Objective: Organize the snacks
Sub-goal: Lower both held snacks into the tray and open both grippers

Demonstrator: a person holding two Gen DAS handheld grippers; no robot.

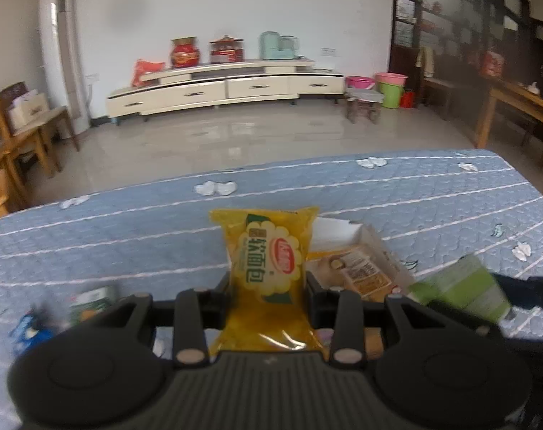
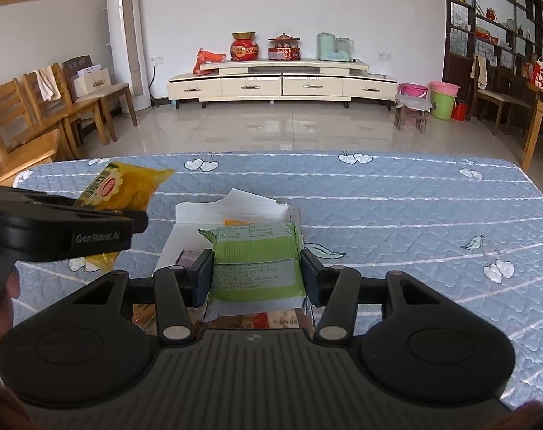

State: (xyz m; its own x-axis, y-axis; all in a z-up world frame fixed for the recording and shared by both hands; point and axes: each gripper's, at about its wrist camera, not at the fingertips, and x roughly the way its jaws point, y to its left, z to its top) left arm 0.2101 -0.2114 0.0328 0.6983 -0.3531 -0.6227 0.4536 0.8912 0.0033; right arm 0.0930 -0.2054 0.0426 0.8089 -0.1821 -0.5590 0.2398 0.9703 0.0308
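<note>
Open box [image 2: 185, 222] on the quilted table [image 2: 397, 215], bread packet [image 2: 122, 188] left of it, wafer packet [image 2: 255, 261] above.

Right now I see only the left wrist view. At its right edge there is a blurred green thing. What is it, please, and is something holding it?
Observer: It is a green packet, and the right gripper holds it between its fingers.
Operator: Where is it compared with the white box?
Observer: It hangs over the white box, which is open, and its printed back faces up.
Operator: How does my yellow packet look from that side?
Observer: The yellow packet sticks out past the fingers of the left gripper, and its tail hangs below them.
</note>
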